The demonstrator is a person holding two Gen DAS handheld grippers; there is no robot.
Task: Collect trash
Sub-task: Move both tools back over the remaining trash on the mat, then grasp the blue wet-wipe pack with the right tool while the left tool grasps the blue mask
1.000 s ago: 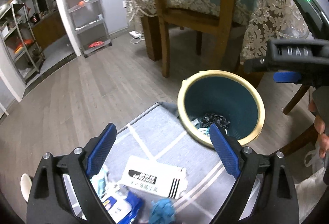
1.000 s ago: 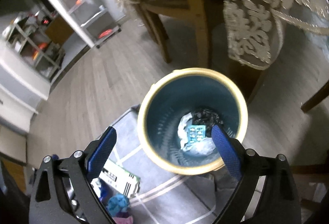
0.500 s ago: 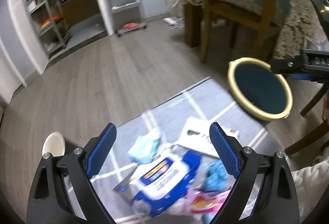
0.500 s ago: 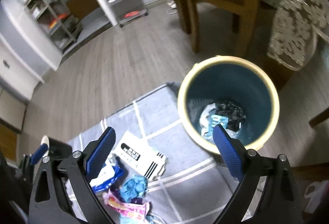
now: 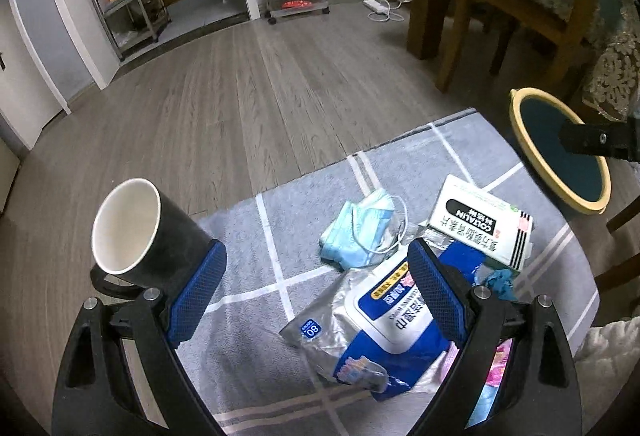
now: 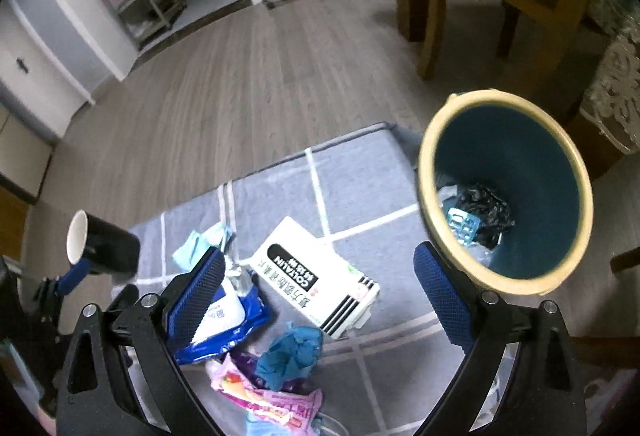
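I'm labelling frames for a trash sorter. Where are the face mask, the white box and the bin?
face mask [image 5: 360,232], left wrist view, pleated blue front.
white box [image 6: 316,276], right wrist view, printed top face.
bin [image 6: 434,140], right wrist view, cream rim.

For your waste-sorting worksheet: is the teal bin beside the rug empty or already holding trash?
Already holding trash. Looking down into the bin, a crumpled black bag and a blister pack lie at the bottom.

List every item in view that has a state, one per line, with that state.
Left gripper: open, empty.
Right gripper: open, empty.
Bin: upright, open, some trash at the bottom.
Black cup: tilted, mouth open, looks empty.
White box: lying flat on the rug.
Wipes pack: lying flat, crumpled.
Face mask: crumpled on the rug.
Blue glove: bunched up.
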